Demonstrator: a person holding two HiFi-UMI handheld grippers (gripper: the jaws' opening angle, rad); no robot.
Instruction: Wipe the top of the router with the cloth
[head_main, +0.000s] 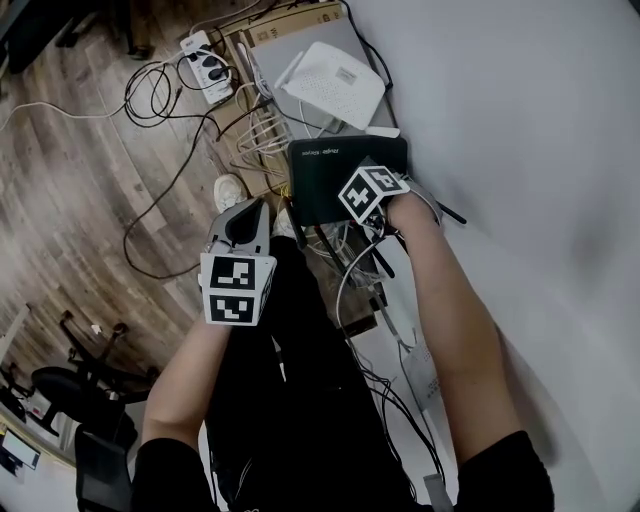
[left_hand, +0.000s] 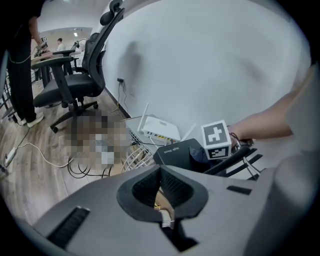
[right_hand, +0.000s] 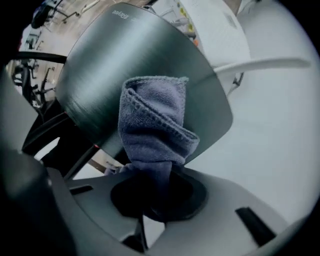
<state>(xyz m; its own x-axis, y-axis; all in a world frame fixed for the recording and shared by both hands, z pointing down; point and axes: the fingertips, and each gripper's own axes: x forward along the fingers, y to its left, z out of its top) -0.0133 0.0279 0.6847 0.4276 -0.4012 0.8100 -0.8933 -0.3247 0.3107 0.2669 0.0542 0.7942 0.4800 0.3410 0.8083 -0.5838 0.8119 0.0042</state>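
A black router (head_main: 335, 170) lies flat among cables at the foot of a white wall. My right gripper (head_main: 368, 188) hangs over its near right part, with only the marker cube showing in the head view. In the right gripper view, that gripper (right_hand: 159, 180) is shut on a folded blue-grey cloth (right_hand: 155, 125), which rests on the router's brushed black top (right_hand: 135, 60). My left gripper (head_main: 245, 215) is held off to the left of the router, apart from it. Its jaws (left_hand: 161, 175) are shut on nothing, and the router (left_hand: 175, 150) lies ahead of them.
A white router (head_main: 335, 80) with antennas sits just beyond the black one, on a flat grey box. Loose cables (head_main: 260, 135) and a power strip (head_main: 205, 65) lie to the left on the wood floor. An office chair (left_hand: 75, 75) stands farther off. The white wall (head_main: 520, 120) is close on the right.
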